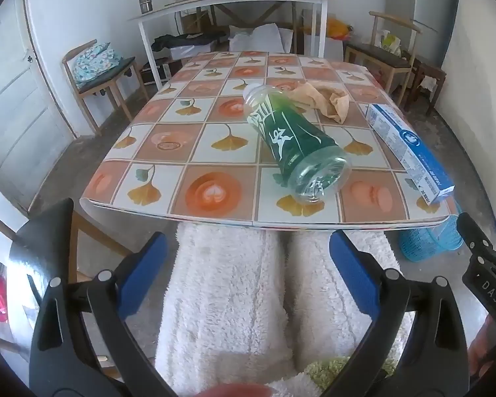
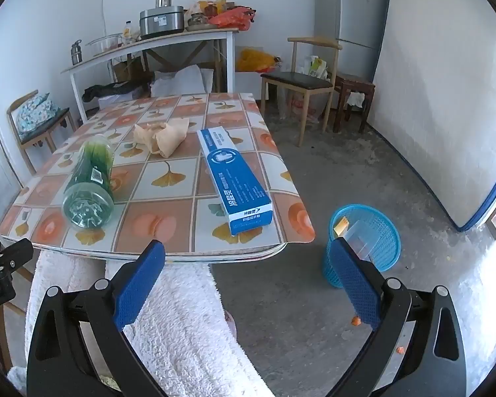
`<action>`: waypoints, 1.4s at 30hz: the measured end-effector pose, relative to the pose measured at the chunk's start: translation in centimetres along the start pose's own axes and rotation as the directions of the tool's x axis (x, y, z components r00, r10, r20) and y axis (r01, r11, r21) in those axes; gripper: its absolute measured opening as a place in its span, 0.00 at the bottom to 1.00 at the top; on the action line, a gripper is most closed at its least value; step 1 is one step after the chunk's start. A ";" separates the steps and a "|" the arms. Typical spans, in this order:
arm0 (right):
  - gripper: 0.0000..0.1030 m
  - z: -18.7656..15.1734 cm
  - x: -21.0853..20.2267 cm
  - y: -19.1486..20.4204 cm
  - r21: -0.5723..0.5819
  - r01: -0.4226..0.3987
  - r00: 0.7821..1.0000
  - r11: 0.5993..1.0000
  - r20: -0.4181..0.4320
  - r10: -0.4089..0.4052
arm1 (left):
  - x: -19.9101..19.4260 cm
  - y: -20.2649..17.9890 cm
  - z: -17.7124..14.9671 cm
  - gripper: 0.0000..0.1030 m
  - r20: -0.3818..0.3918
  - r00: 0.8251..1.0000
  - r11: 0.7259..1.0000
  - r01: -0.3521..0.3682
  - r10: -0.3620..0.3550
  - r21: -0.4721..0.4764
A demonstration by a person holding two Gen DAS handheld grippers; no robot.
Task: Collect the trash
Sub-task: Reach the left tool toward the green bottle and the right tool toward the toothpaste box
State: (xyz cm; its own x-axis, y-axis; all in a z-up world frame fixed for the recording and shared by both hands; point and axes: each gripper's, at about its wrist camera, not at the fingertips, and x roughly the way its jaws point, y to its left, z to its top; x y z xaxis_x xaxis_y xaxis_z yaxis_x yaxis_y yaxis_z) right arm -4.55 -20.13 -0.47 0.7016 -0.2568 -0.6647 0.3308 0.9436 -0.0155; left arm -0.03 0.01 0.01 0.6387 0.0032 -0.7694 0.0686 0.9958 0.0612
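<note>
The left gripper point(image 1: 248, 264) hangs low in front of the table point(image 1: 215, 211), its two blue pads spread wide with nothing between them; it sits off the table's near edge, over the person's lap in white fleece point(image 1: 231, 297); the right gripper point(image 2: 248, 274) is likewise spread wide and empty, off the same near edge toward the table's right corner.

Taking the table as landmark: three pieces of trash lie on its patterned cloth; one green plastic bottle point(image 1: 294, 135) lies on its side close to the near edge, base toward the left gripper and open neck pointing to the far side, well ahead of the pads and apart from them; one crumpled brown paper bag point(image 1: 327, 99) lies farther in, just behind the bottle's neck, whether touching it cannot be told; one long blue-and-white box point(image 2: 234, 178) lies along the table's right side, its near end reaching the near edge, ahead of the right gripper's left pad and not in contact with it.

One blue mesh basket point(image 2: 363, 244) stands on the floor just off the table's near right corner; the right gripper's right pad overlaps it in the right wrist view; inside it a yellow scrap and a clear piece show.

Around the table, three wooden chairs are visible; one white side table point(image 2: 148, 49) stands beyond the far edge, loaded with kitchen things.
</note>
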 end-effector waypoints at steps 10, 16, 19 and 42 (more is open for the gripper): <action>0.94 0.2 0.1 0.1 -0.005 -0.001 1.000 1.000 0.003 0.001 | 0.4 0.2 0.1 0.92 -0.009 1.000 1.000 -0.003 0.003 0.005; 0.94 0.7 0.2 0.2 -0.008 -0.001 1.000 1.000 0.004 0.001 | 0.4 0.1 0.0 0.92 0.004 1.000 1.000 -0.005 0.005 0.010; 0.94 1.1 0.3 0.2 -0.002 -0.003 1.000 1.000 0.016 0.003 | 0.9 0.2 0.6 0.92 0.004 1.000 1.000 0.007 -0.007 0.028; 0.94 10.1 6.9 1.7 -0.074 -0.119 0.993 0.990 -0.022 0.118 | 8.4 -1.7 11.6 0.92 -0.030 0.979 0.978 0.201 -0.199 0.055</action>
State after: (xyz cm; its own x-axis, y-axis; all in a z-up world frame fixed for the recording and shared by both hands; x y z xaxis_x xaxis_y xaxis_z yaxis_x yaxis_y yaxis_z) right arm 7.23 -22.46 2.44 0.7220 -0.1390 -0.6778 0.1972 0.9803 0.0091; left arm 14.11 -2.76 0.80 0.5892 -0.1927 -0.7847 0.2378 0.9695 -0.0595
